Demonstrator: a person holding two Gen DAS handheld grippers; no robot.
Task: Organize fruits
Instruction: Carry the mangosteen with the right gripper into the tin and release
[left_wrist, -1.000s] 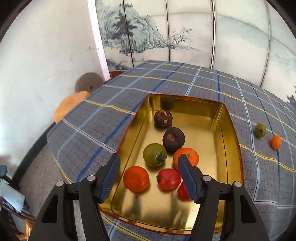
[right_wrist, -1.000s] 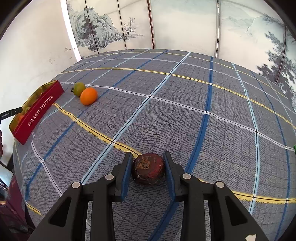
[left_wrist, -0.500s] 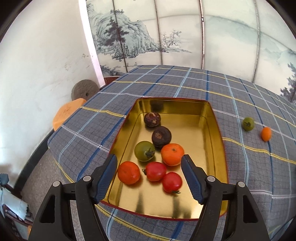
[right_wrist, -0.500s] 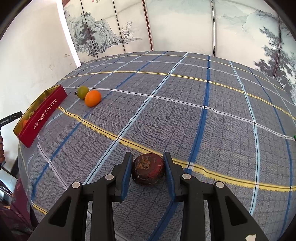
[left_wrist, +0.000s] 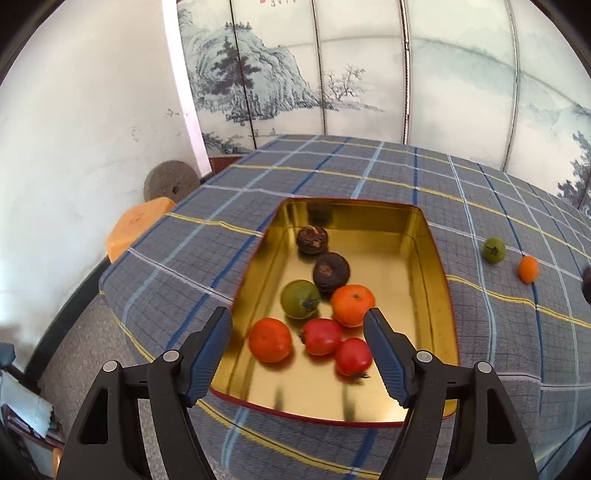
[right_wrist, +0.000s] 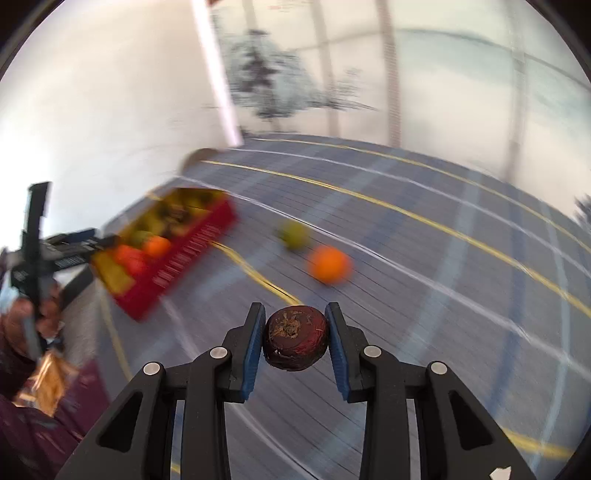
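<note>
A gold-lined red tin (left_wrist: 406, 229) holds several fruits: two dark brown ones (left_wrist: 331, 272), a green one (left_wrist: 300, 298), an orange one (left_wrist: 351, 304) and red ones (left_wrist: 321, 336). My left gripper (left_wrist: 297, 350) hovers above the tin's near end, its jaws opening, nothing between them. A green fruit (left_wrist: 494, 250) and a small orange fruit (left_wrist: 528, 268) lie on the cloth to the right. In the blurred right wrist view, my right gripper (right_wrist: 295, 338) is shut on a dark brown fruit (right_wrist: 296, 338), lifted over the cloth. The tin (right_wrist: 192, 251), green fruit (right_wrist: 294, 234) and orange fruit (right_wrist: 330, 265) lie ahead.
The table wears a blue-grey plaid cloth (left_wrist: 332, 166) whose left and near edges drop off close to the tin. A painted folding screen (left_wrist: 369, 66) stands behind. An orange stool (left_wrist: 136, 225) and a round stone disc (left_wrist: 170, 182) sit by the white wall. A person's hand (right_wrist: 33, 317) holds the left gripper.
My right gripper lifted the dark brown fruit off the cloth and swung left toward the tin; its view is now blurred. The left gripper's jaws widened slightly over the tin.
</note>
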